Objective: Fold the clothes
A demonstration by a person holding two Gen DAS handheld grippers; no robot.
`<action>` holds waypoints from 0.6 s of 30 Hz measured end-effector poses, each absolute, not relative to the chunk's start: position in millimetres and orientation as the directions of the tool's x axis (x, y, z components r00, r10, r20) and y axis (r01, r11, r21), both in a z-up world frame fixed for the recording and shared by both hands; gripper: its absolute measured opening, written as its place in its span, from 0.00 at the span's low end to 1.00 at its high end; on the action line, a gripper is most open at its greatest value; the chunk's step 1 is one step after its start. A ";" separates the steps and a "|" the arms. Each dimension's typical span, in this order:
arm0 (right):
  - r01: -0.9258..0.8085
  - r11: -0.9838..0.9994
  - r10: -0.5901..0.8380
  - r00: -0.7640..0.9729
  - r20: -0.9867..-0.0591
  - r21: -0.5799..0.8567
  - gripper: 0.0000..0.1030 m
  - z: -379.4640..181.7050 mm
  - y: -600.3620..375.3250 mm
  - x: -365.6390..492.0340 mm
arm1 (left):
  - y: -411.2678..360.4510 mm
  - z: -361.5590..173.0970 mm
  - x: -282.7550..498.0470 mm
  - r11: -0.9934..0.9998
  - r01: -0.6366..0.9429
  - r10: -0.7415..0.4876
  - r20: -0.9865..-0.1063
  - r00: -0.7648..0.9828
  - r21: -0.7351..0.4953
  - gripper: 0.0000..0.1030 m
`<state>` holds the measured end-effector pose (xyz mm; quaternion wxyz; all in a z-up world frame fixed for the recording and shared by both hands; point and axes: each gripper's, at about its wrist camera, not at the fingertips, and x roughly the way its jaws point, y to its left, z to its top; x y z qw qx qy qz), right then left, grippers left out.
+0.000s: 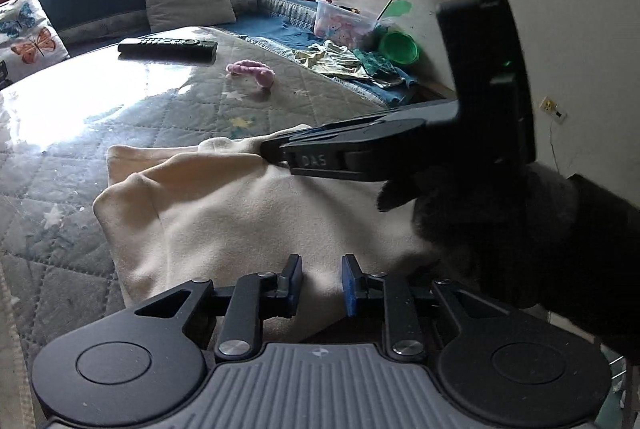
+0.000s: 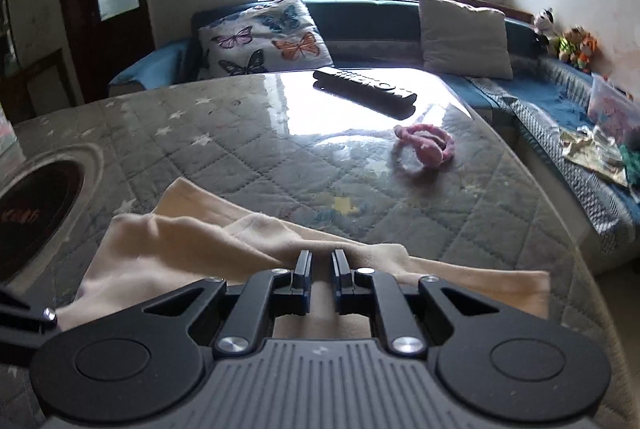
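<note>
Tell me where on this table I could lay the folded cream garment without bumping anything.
Bare quilted cover lies left of the cream garment, toward the dark round inset, and between the garment and the remote. Right is tighter: the pink band lies there. The near edge is crowded by both grippers.

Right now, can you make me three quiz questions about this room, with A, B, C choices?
1. Where is the pink hair band?
A on the table
B on the floor
C on the windowsill

2. How many pillows lean on the sofa?
A one
B two
C four

3. Over the cream garment, the left gripper's jaws are:
A open
B shut tight
C holding a cup

Answers:
1 A: it lies on the quilted tabletop.
2 B: a butterfly pillow and a plain pillow.
3 A: a clear gap shows between the jaws.
</note>
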<state>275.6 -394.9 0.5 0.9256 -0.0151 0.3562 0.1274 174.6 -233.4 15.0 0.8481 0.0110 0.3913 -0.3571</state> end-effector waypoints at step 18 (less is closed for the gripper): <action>-0.166 0.980 0.197 0.741 -0.642 0.109 0.15 11.0 -433.4 262.6 | -204.2 28.8 254.2 0.845 0.425 -0.525 -0.658 0.540 -0.325 0.21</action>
